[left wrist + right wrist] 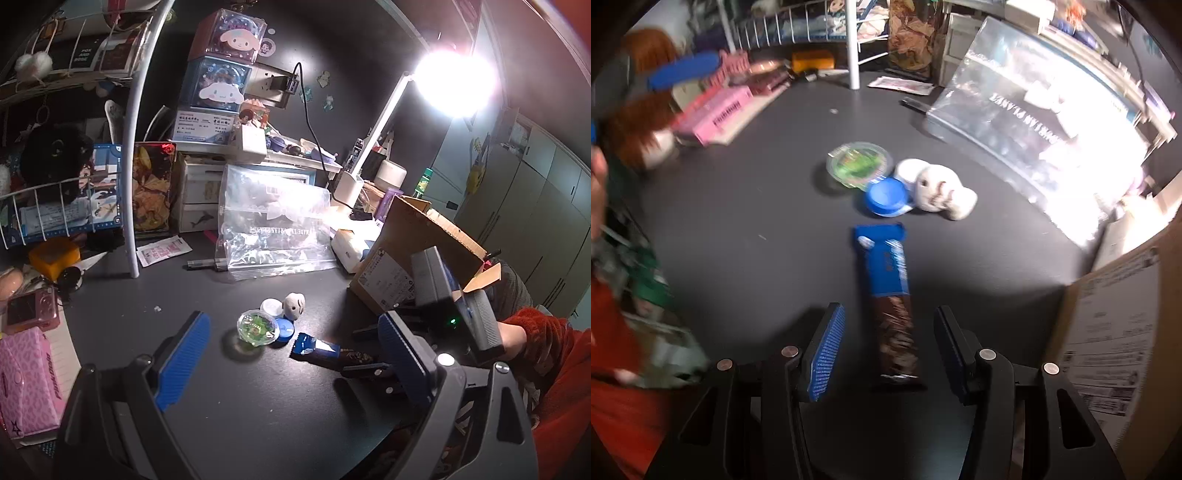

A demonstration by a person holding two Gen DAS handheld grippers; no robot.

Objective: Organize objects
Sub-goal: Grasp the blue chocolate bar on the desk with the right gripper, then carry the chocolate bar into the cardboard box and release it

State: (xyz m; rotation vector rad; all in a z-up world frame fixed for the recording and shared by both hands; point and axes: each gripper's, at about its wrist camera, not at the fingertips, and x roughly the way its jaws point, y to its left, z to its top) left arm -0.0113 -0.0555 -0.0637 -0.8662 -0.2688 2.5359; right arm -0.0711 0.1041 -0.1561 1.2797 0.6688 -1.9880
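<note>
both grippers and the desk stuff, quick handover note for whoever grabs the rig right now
Right gripper: open, pointing down with its jaws either side of the blue and brown snack bar, pads not touching it.
Left gripper: wide open, empty, over the dark desk.
Things: snack bar flat on the desk; beyond it, bunched together, the clear green-filled cup, blue lid, white lid and white figurine. Open cardboard box to the right.
Done: nothing visibly put away.
Left: grip the bar, then sort the rest, probably into the box.
</note>
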